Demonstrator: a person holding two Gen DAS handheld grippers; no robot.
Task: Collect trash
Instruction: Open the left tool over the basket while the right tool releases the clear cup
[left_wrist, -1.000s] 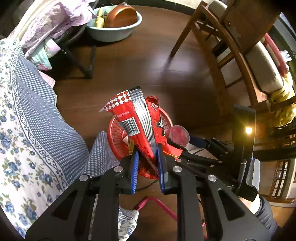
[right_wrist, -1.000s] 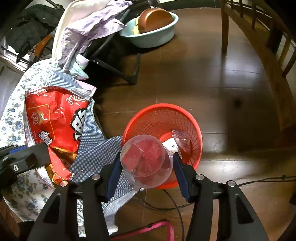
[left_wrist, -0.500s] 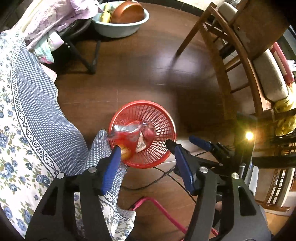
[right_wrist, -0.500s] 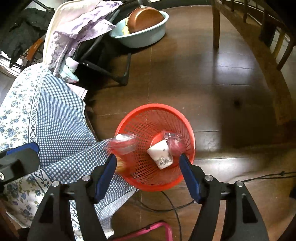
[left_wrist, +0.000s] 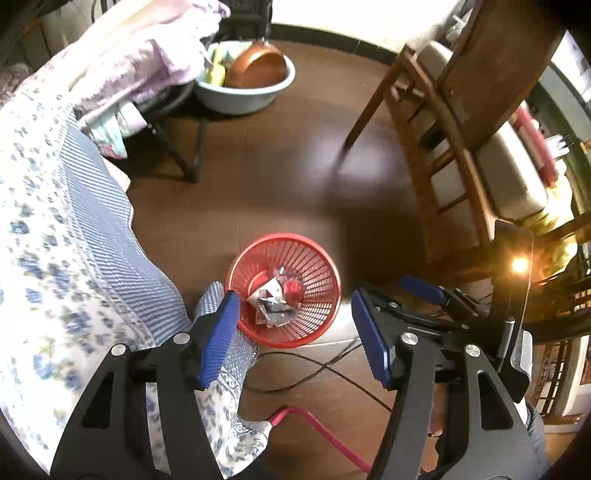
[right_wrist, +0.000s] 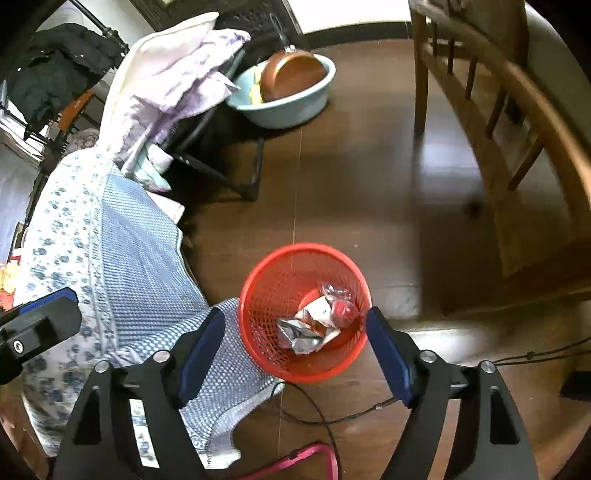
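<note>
On my left, the blue-and-white floral bedcloth (left_wrist: 70, 258) hangs down, its checked hem touching the round red plastic mesh basket (left_wrist: 317, 295) on the dark wooden floor (left_wrist: 258, 192). A second ago my left gripper (left_wrist: 295, 332) was clenched on the red snack wrapper and my right gripper (right_wrist: 291, 354) held the clear plastic cup; now both sets of jaws have just been opening and stand released with nothing between them. The crumpled foil wrapper (right_wrist: 299, 334) and the clear cup with red inside (right_wrist: 343, 310) lie in the basket among other scraps, and the basket looks smaller, farther below both grippers than before. Behind the basket the floor is open up to the pale green basin (right_wrist: 291, 107) holding a copper pan. To the right a wooden chair (left_wrist: 443, 147) borders that space, well apart from the basket. Near me black cables (left_wrist: 332, 369) and a pink cord (left_wrist: 314, 424) cross the floor just beside the basket.
</note>
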